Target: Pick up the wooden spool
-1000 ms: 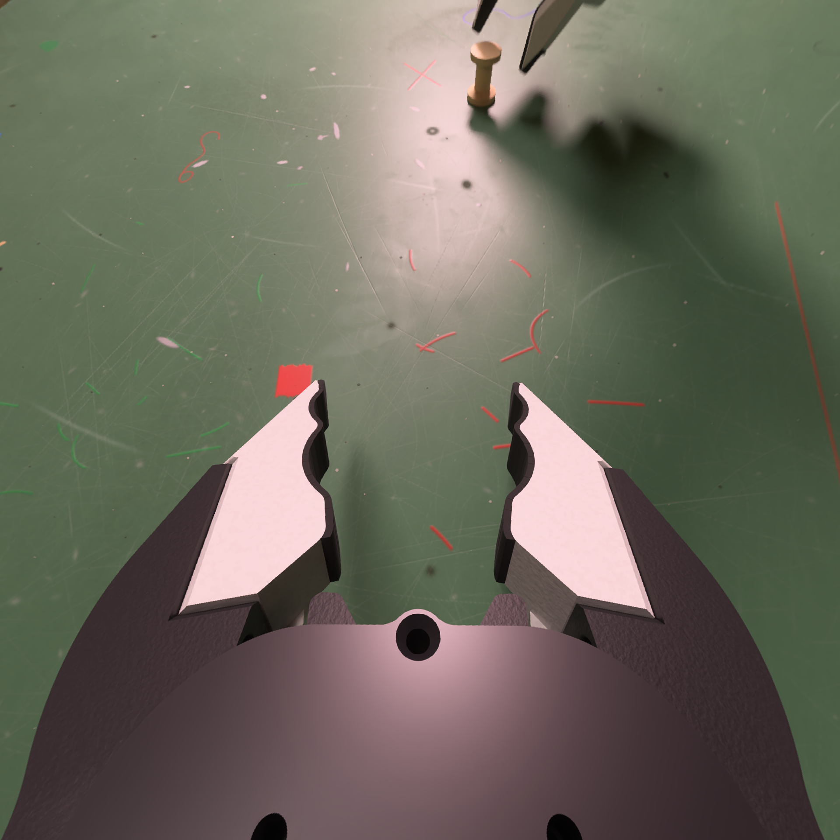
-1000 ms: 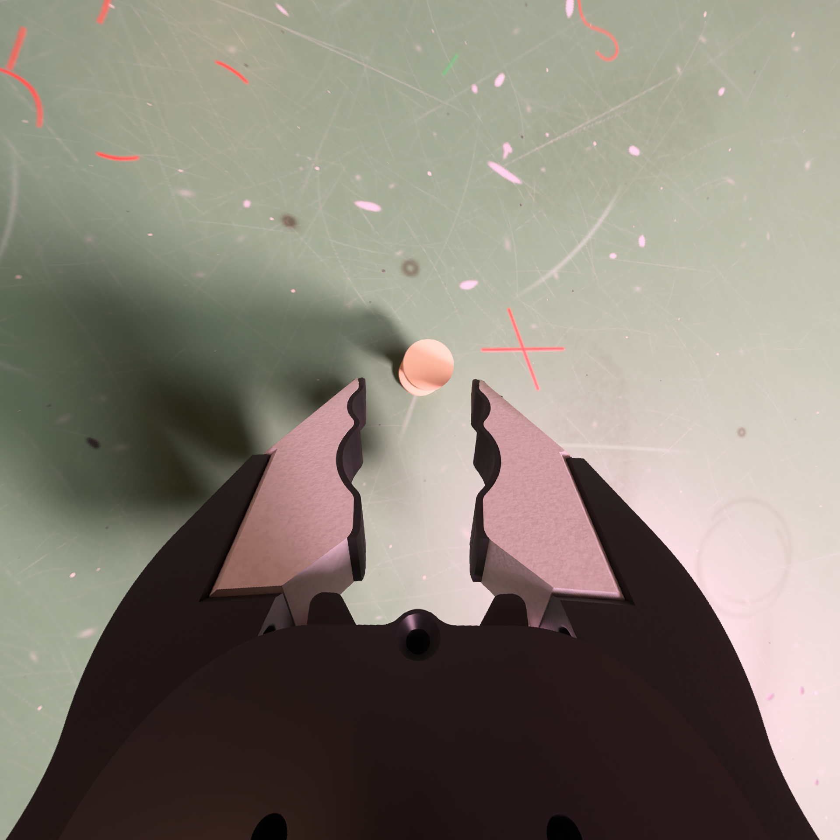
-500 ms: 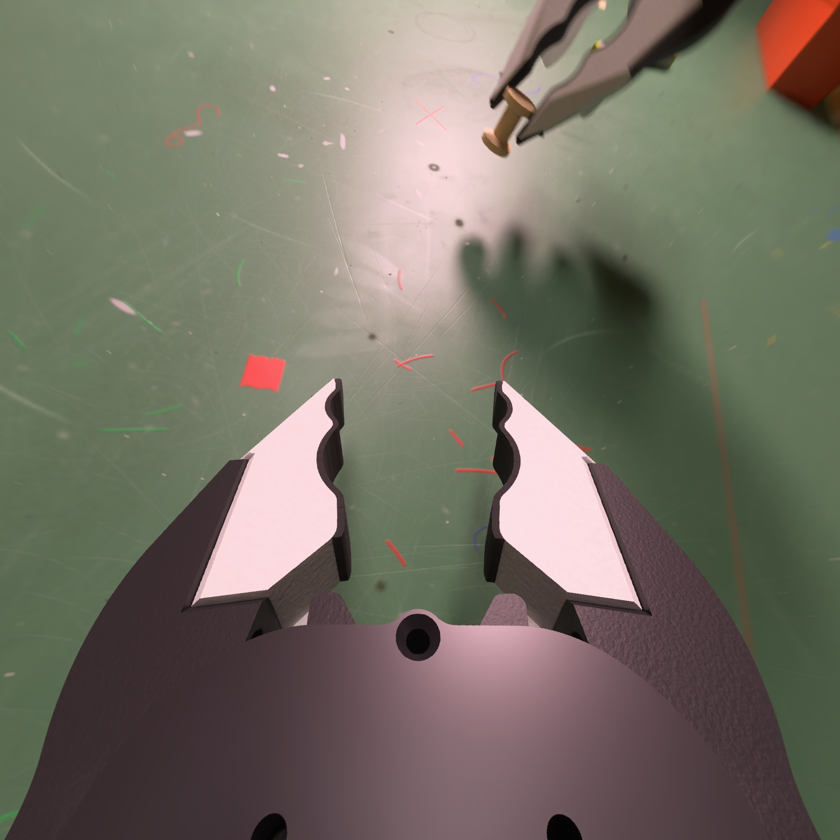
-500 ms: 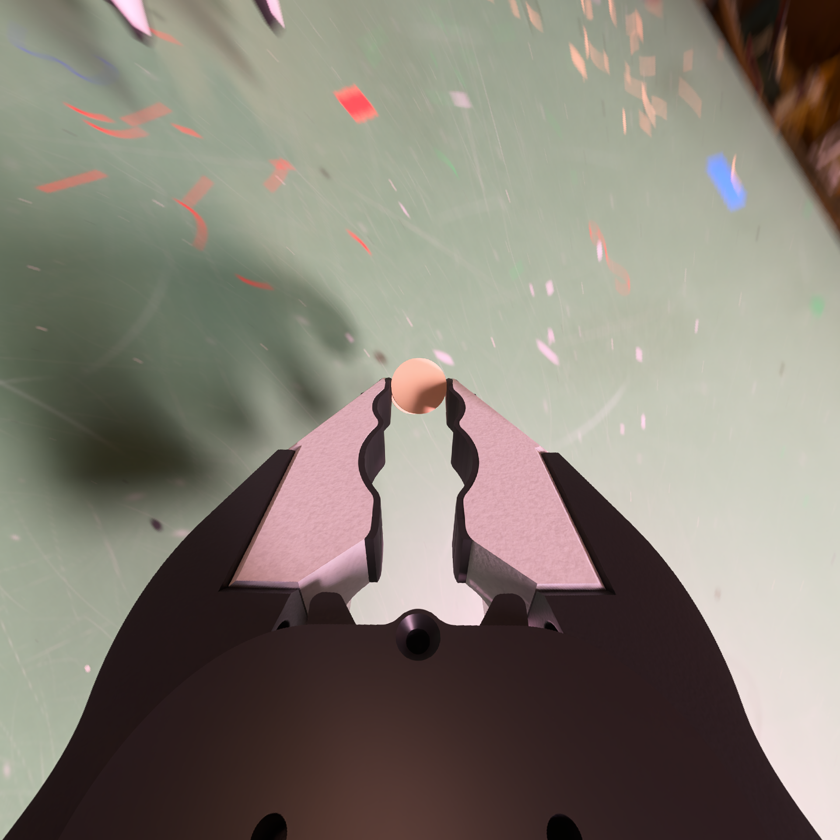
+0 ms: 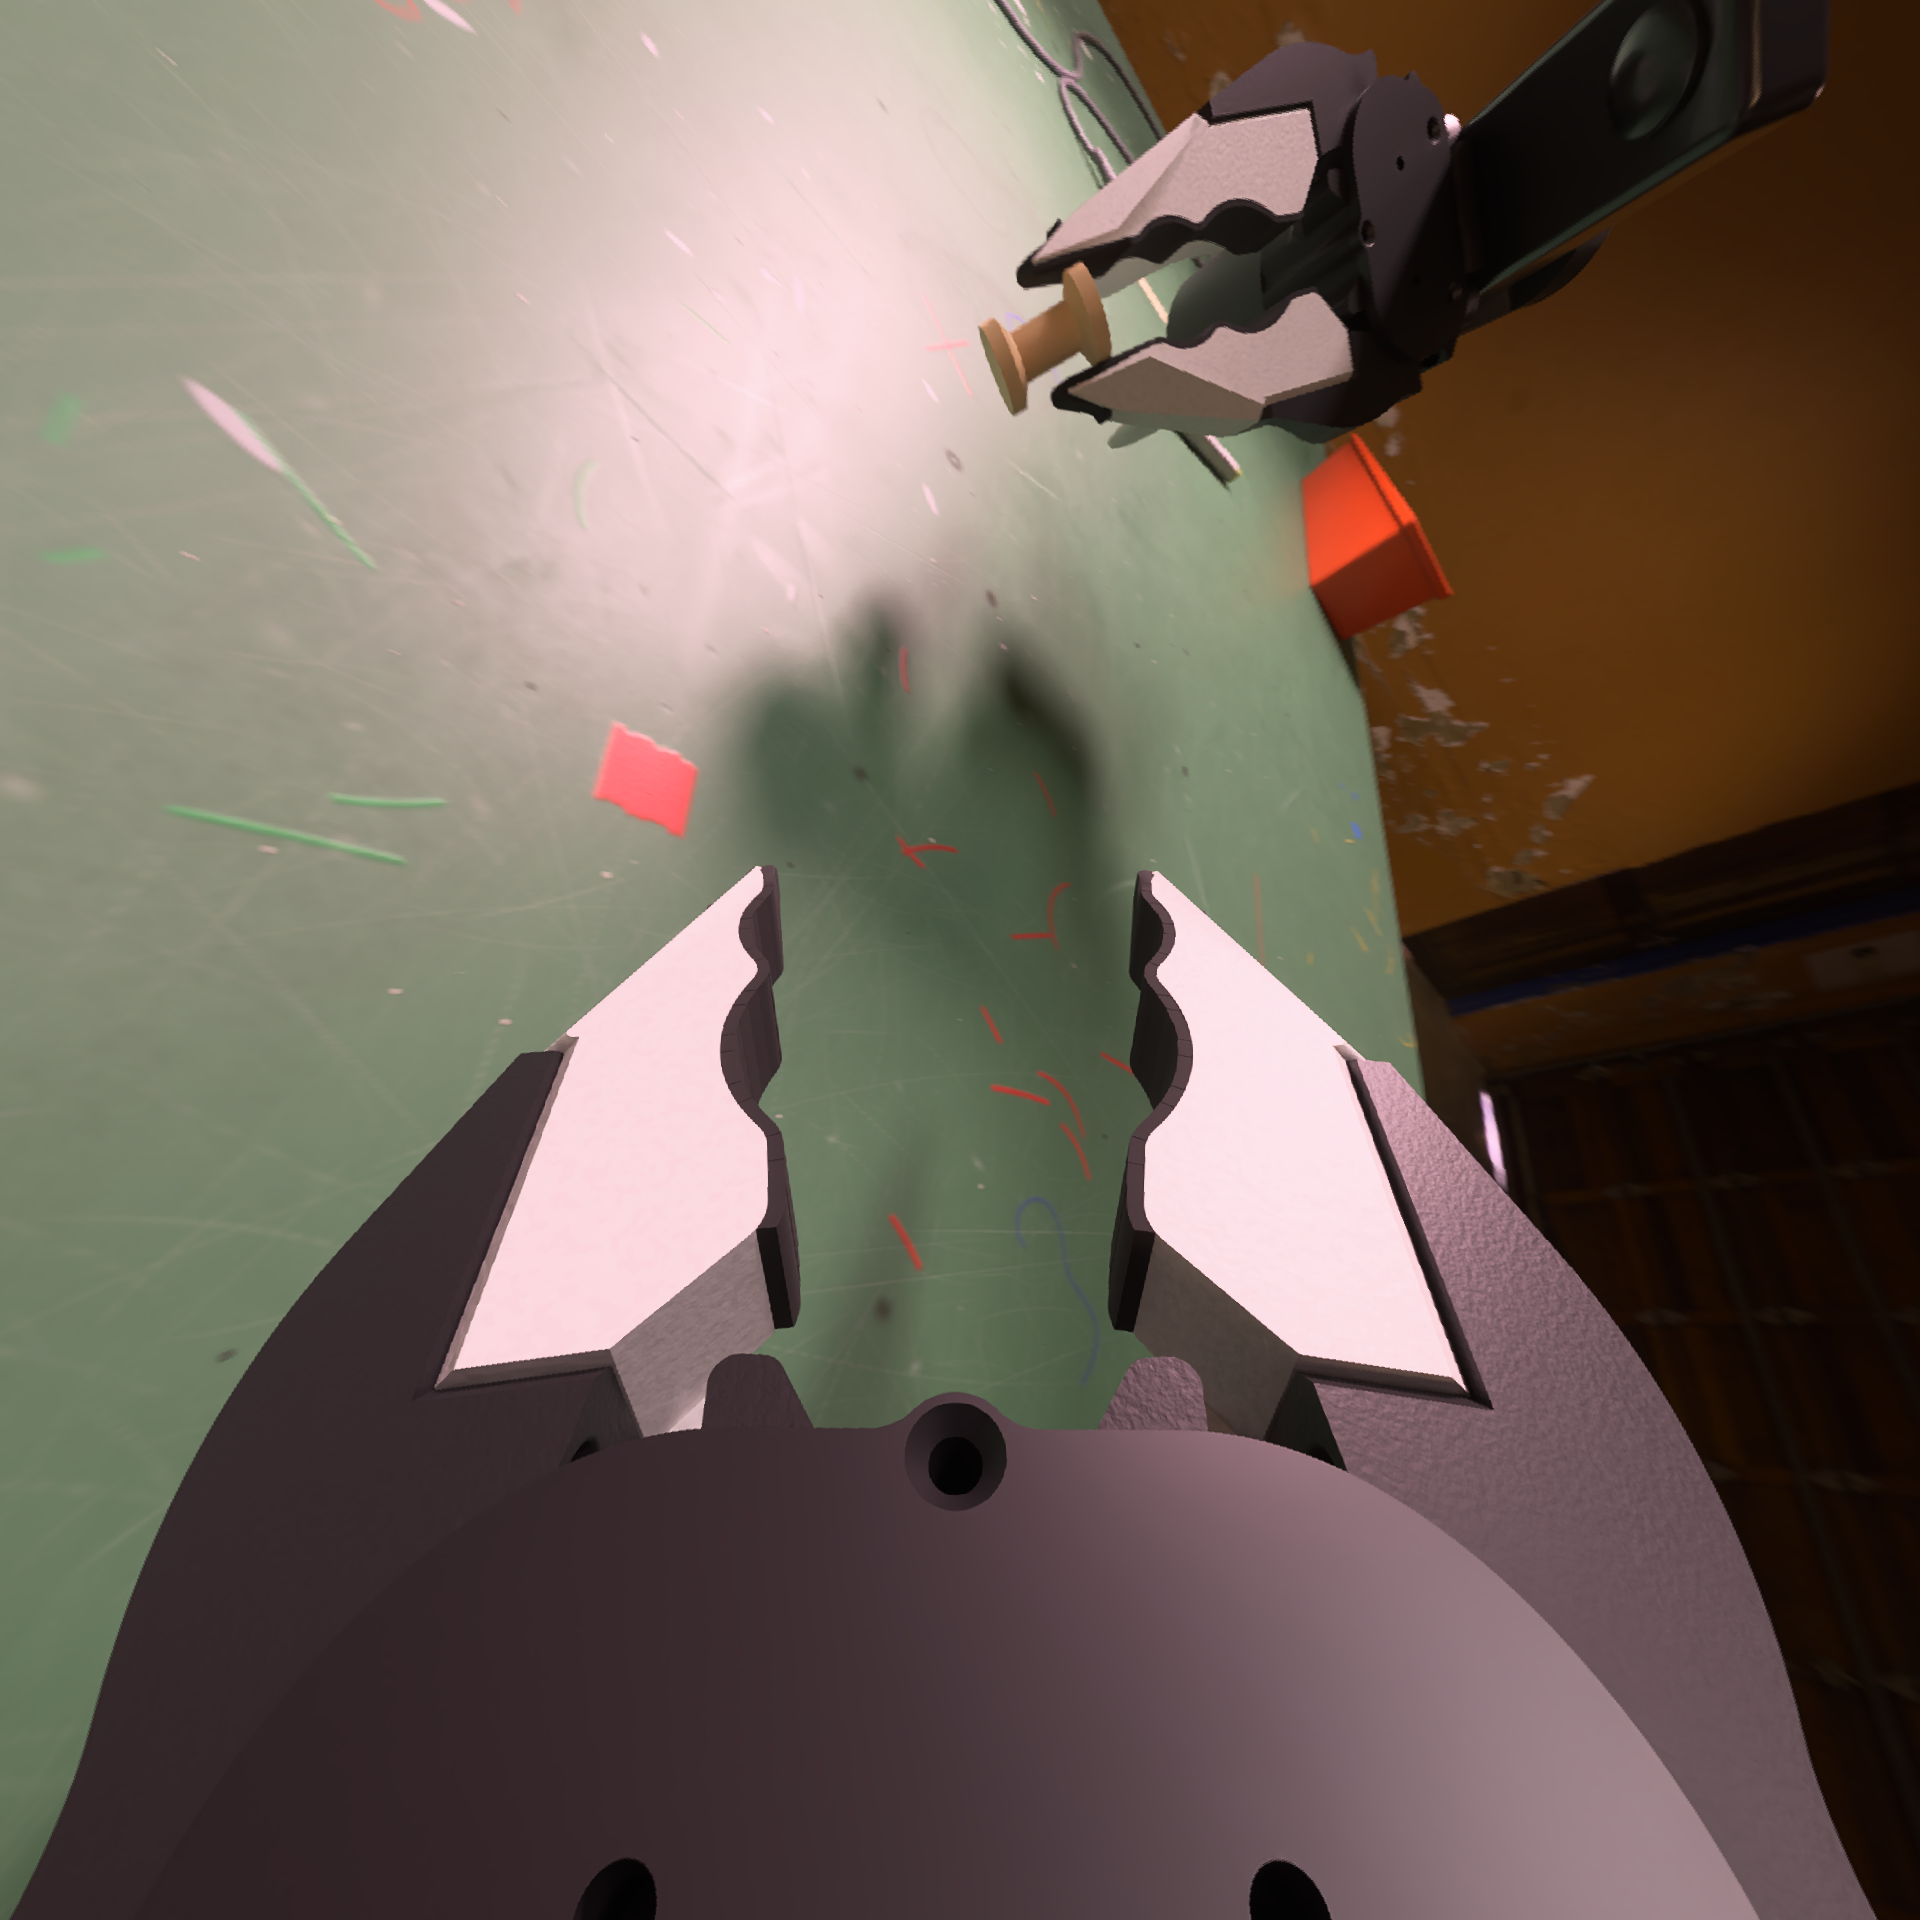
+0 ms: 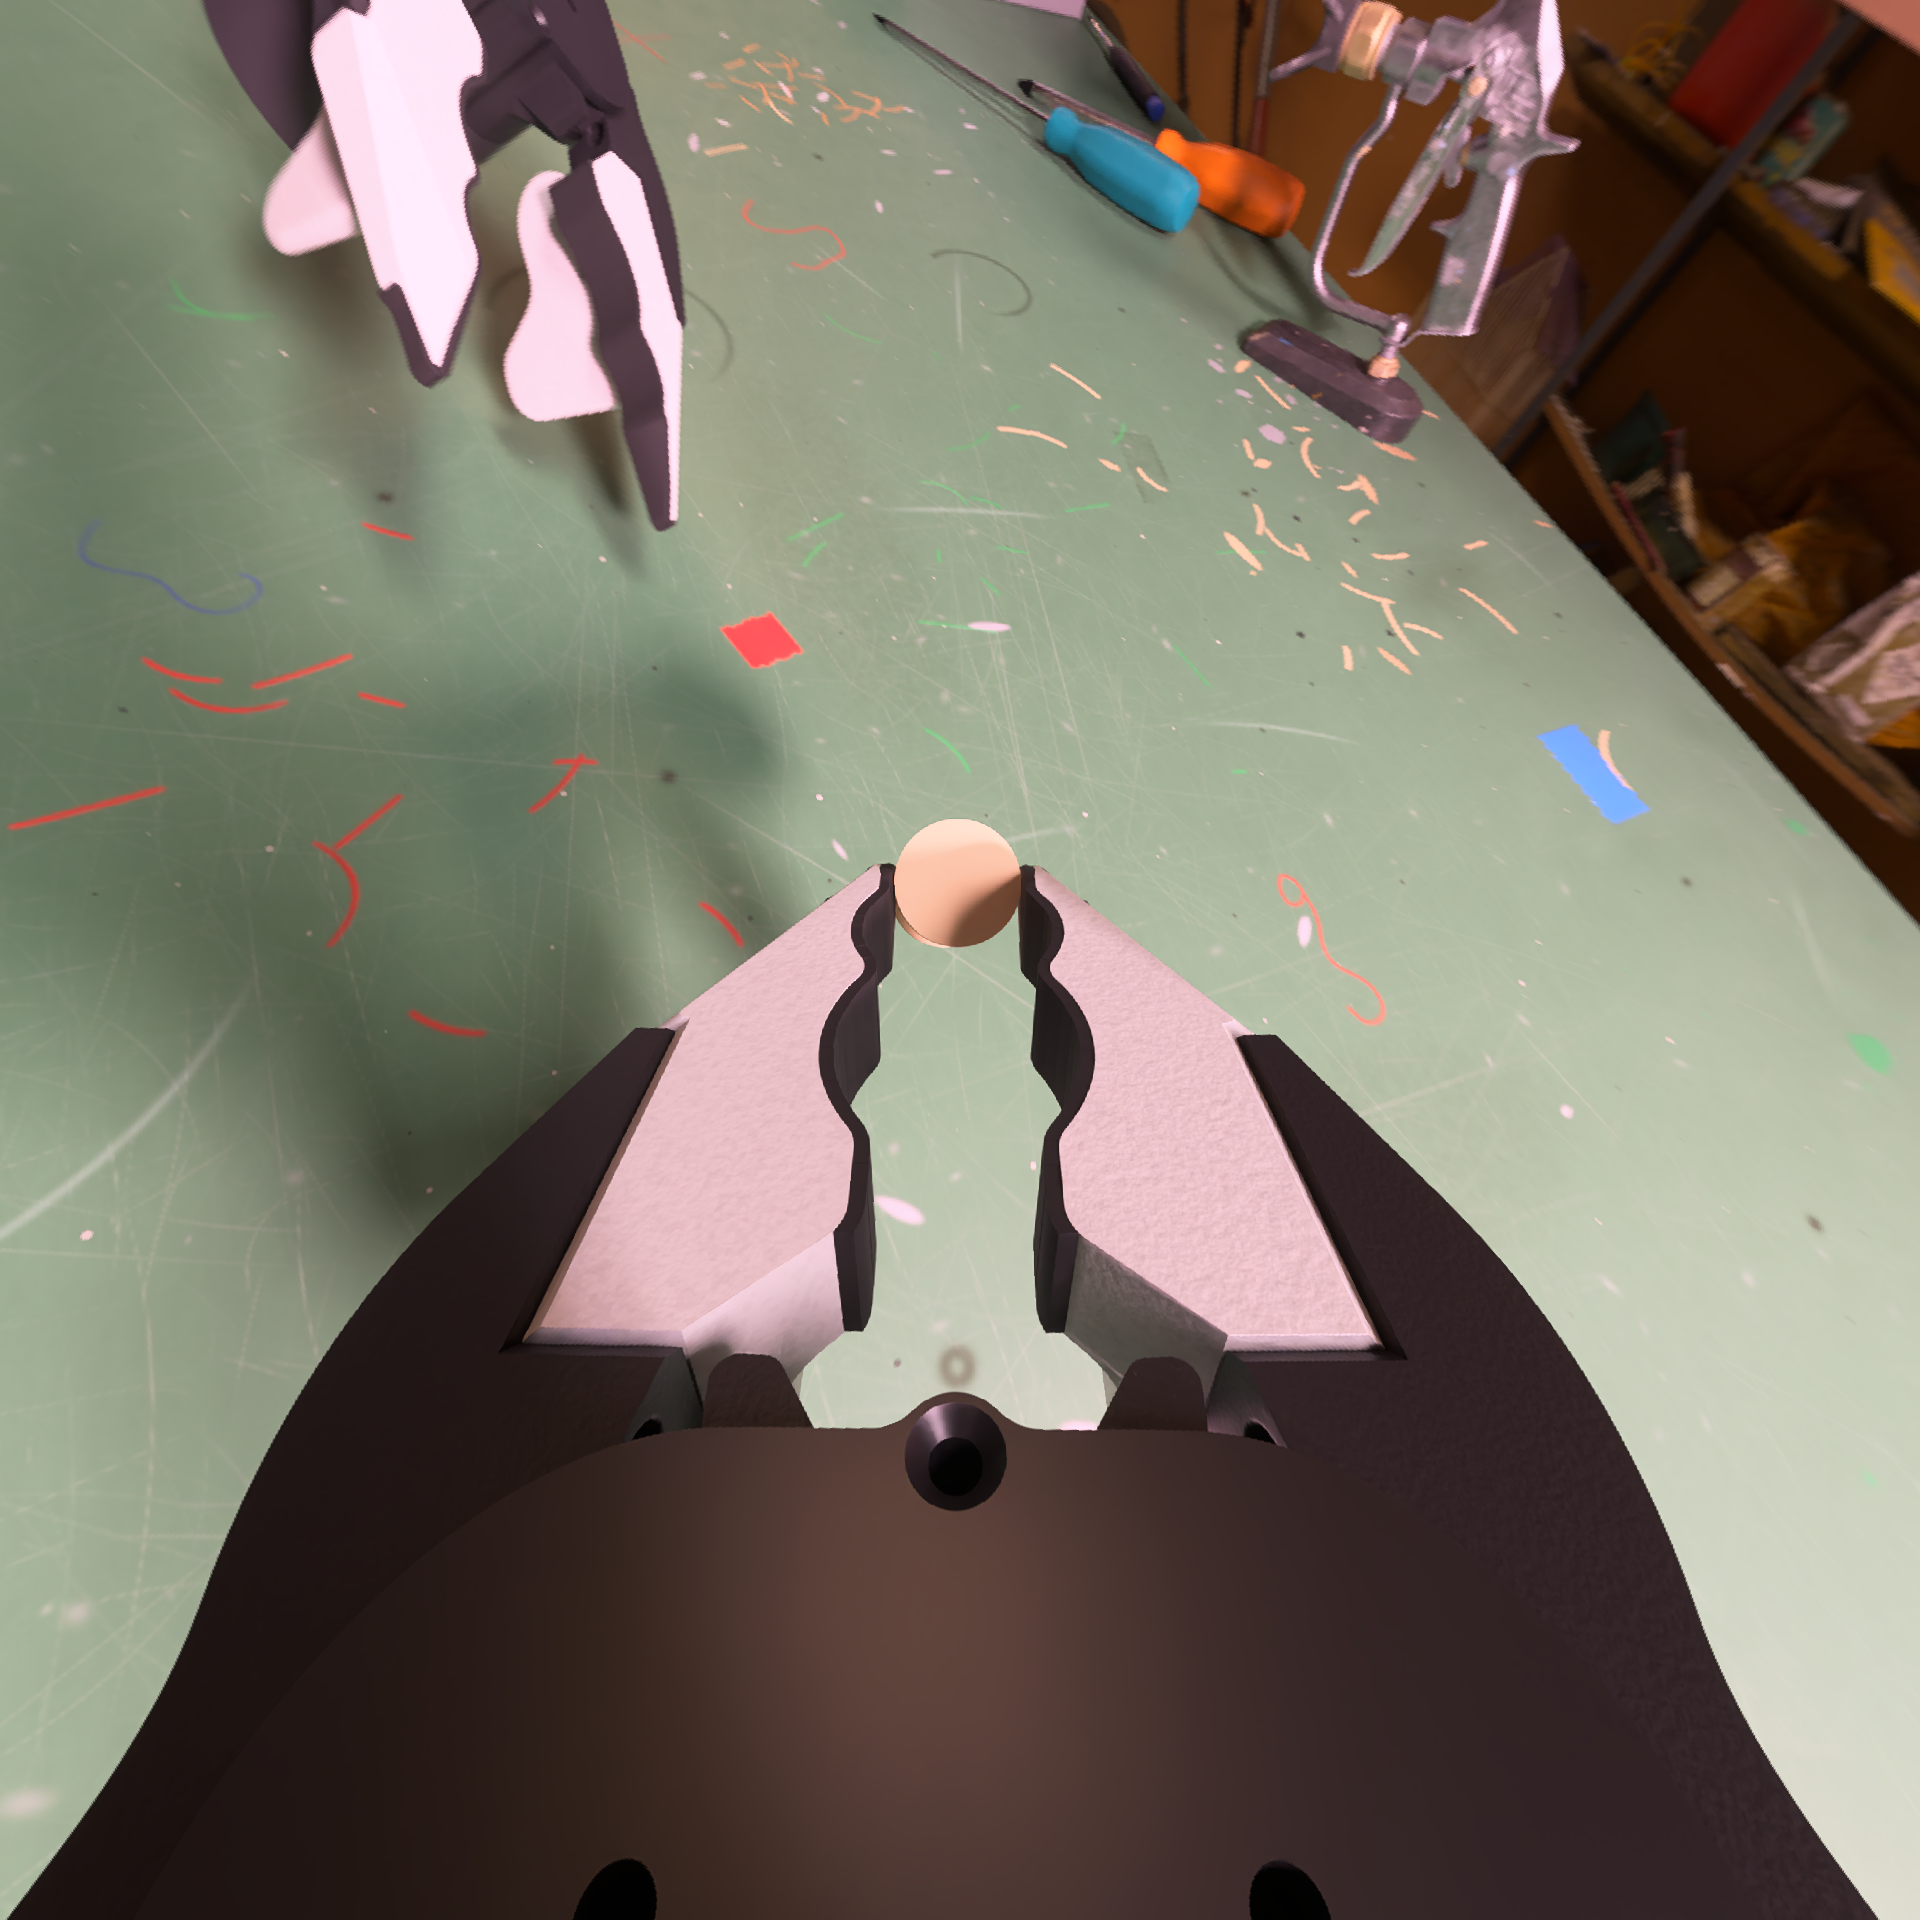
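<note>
Overhead, the green mat [image 6: 1039, 675] is spreading under everything as the landmark. Above it the left gripper [image 5: 954, 894] is hanging with its jaws wide and nothing between them. The right gripper [image 6: 956, 883] is pinching the wooden spool [image 6: 956, 883] at its fingertips, holding it clear of the mat, its end disc facing the right wrist camera.

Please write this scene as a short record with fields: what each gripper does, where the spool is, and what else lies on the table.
right gripper: shut on spool, at the fingertips
spool: lifted off the table, one flange between the fingers, the other sticking out
left gripper: open, empty, above the table
table: green, scratched
other things: red box at the table edge; two screwdrivers; metal tool
</note>
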